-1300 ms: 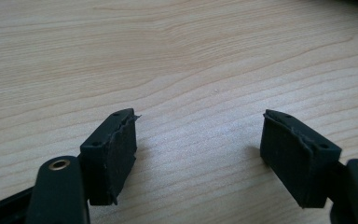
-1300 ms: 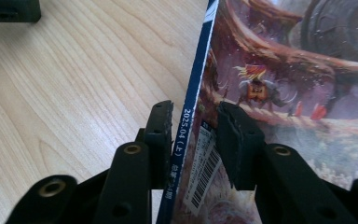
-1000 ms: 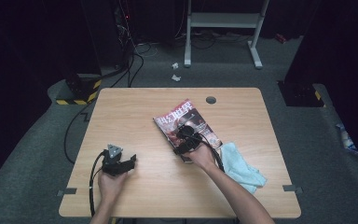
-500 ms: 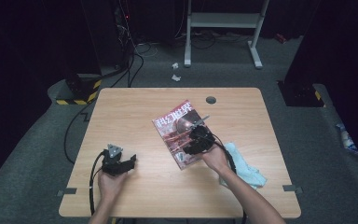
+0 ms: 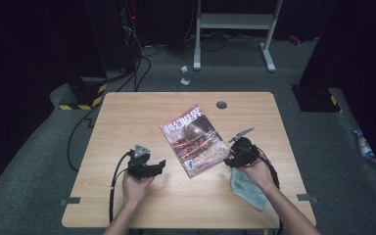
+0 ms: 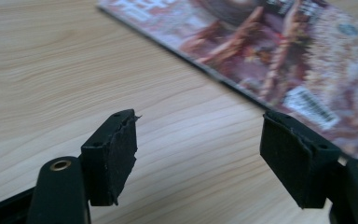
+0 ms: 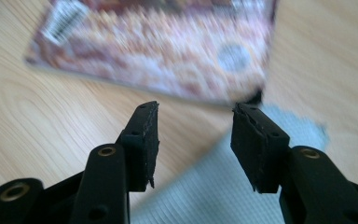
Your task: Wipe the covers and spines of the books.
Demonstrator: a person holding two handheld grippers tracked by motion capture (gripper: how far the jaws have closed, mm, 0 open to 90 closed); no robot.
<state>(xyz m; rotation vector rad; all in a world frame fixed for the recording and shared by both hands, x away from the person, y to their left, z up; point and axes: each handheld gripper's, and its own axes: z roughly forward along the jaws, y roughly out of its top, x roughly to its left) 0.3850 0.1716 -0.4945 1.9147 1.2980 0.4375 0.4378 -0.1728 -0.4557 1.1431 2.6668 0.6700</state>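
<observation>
We think the job here is to move the magazine (image 5: pixel 195 140) on the table (image 5: pixel 127 117). It lies flat near the middle, tilted a bit, and nothing holds it now. So the moving part looks done, or stopped for now. What is left we cannot tell for sure; maybe the grey cloth (image 5: pixel 247 186) is next.

Our right gripper (image 5: pixel 231 159) sits just past the right edge of the magazine. Its jaws have just been opening, and they stand apart with nothing between them. In the right gripper view, the magazine (image 7: pixel 158 46) lies ahead of the jaws, and the cloth (image 7: pixel 205 186) lies right under them.

Our left gripper (image 5: pixel 159 166) is just beside the left edge of the magazine. Its jaws stand wide apart and hold nothing. In the left gripper view, the magazine (image 6: pixel 279 51) lies ahead of the jaws and off to their right.

Both hands rest low over the table, with the grippers pointing in at the magazine from each side.
</observation>
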